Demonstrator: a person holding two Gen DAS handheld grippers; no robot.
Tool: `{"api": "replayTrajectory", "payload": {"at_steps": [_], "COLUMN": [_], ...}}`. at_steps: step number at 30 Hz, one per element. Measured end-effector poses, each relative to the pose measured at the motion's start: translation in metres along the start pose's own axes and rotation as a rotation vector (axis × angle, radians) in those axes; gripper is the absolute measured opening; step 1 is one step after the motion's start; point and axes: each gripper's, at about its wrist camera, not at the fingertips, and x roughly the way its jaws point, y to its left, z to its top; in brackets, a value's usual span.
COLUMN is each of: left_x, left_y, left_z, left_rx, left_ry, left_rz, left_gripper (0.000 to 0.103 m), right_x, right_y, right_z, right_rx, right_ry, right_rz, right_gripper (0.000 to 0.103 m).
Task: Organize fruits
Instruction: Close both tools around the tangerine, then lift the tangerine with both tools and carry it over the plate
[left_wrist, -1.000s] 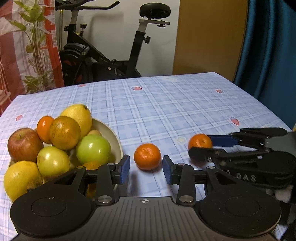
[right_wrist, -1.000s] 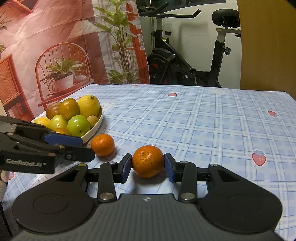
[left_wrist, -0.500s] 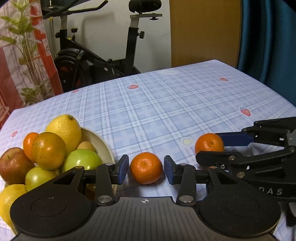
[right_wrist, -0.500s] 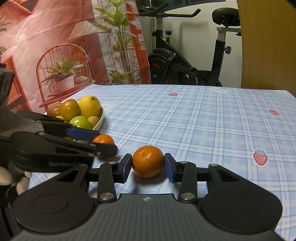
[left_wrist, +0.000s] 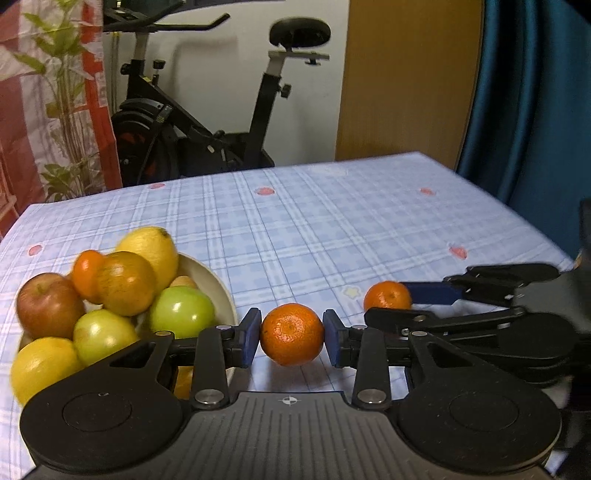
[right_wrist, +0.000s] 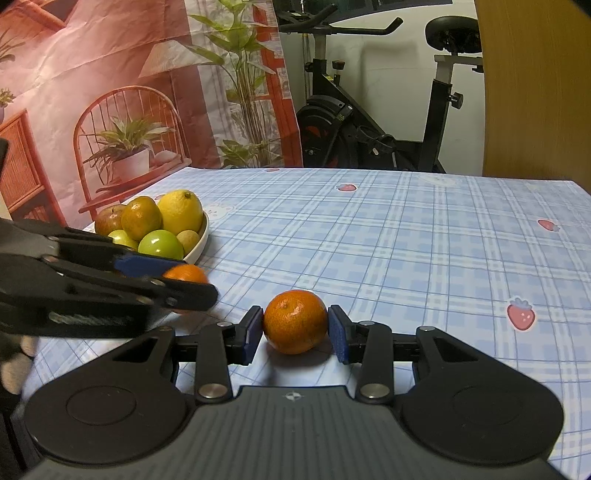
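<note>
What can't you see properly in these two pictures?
- Left wrist view: the bowl is mostly covered by its fruit, and the left gripper hides its near rim.
- Right wrist view: the left gripper's arm, blurred, covers most of the left mandarin.
- Right wrist view: the right gripper and its mandarin hide whether the mandarin rests on the tablecloth.
</note>
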Motion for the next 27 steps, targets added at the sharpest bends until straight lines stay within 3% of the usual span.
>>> {"api": "replayTrajectory", "payload": {"at_steps": [4,9,17,27], "left_x": [-0.024,-0.049,-0.047,-0.047], "left_y": [0.017,0.053,0.116,0.118], "left_z": [0.002,0.004,0.015,0.005], "left_rx": [-0.054,-0.163,-0.336,-0.313], "left_ry": [-0.054,-0.131,-0.176,-0.165], "left_rz": [0.005,0.070,0.121,0.136], "left_gripper": [0.038,0.038,0.038,0.039], "right_x": [0.001,0.001,0.010,0.053], "right_y": [0.004,0.019,0.062,0.139], "right_z": [0.001,0.007,0.042,0.054], "right_rx": [-0.011,-0.037,-0.106,-0.303], "right_ry": [0.003,0.002,-0.033,-0.007], "right_rz": [-0.014,0.011,0.107,0.204], "right_gripper": [0.041,0.041,0.041,0.041]}}
